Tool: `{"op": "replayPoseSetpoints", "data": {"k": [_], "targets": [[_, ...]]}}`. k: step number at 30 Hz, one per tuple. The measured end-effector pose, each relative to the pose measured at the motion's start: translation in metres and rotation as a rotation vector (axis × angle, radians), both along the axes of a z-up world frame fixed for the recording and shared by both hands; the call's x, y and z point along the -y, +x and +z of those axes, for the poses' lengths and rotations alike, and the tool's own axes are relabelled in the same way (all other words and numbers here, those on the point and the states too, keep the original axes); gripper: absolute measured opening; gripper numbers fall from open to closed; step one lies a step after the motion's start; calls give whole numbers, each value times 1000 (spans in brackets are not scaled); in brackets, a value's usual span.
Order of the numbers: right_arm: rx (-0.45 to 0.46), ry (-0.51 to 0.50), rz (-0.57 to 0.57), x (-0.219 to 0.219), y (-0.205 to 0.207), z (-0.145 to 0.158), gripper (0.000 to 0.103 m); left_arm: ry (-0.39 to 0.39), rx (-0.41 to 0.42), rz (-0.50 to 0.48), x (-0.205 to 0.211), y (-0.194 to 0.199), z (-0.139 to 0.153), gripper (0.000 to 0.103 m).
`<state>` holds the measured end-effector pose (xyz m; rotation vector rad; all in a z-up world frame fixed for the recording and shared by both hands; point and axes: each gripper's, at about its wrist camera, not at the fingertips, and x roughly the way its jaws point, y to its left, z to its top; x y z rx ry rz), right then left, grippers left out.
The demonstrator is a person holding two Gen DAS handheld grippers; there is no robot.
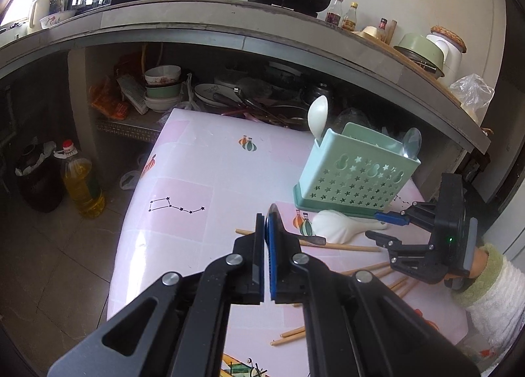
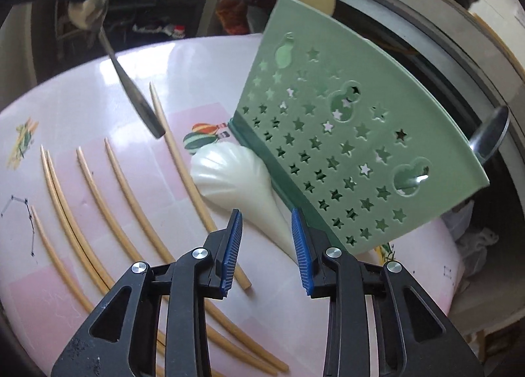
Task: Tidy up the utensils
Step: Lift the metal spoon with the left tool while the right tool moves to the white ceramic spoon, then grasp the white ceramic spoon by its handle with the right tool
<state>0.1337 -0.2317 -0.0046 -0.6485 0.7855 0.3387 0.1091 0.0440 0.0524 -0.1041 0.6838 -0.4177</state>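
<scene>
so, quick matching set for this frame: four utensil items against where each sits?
Things:
1. white scoop
2. chopsticks
3. loose metal spoon
4. green holder

States:
a. clamped in the left gripper, off the table
b. upright on the table, spoons standing in it
c. scattered flat on the tablecloth
d. lying on the table against the holder's base

Pairs: 1-d, 2-c, 3-a, 4-b
</scene>
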Motion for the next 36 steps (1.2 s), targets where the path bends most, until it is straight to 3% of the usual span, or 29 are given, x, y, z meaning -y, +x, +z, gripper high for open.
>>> {"op": "replayPoseSetpoints", "data": {"k": [6,11,16,23,25,27,31,36], "targets": [[-17,-223,147,-21,2,-21,36,-24,-13,2,-4,7,-7,1],[11,-352,241,-31,8,-26,42,-37,-18,9,-7,13,-11,1],[55,-372,242,-35,13,-28,42,-51,-26,24,-11,17,-14,1],[252,-370,165,-38,7,-29,42,-57,-27,42,-19,22,-17,1],[258,-334,138,-39,9,-23,42,-61,-30,46,-20,24,-18,2],[197,-242,98,-41,17,-11,42,-68,-30,53,-22,26,-18,2],[-12,43,-14,-27,43,7,42,-77,-32,64,-24,27,-20,2],[-217,299,-155,0,82,12,42,-124,-52,59,-25,31,-26,2]]}}
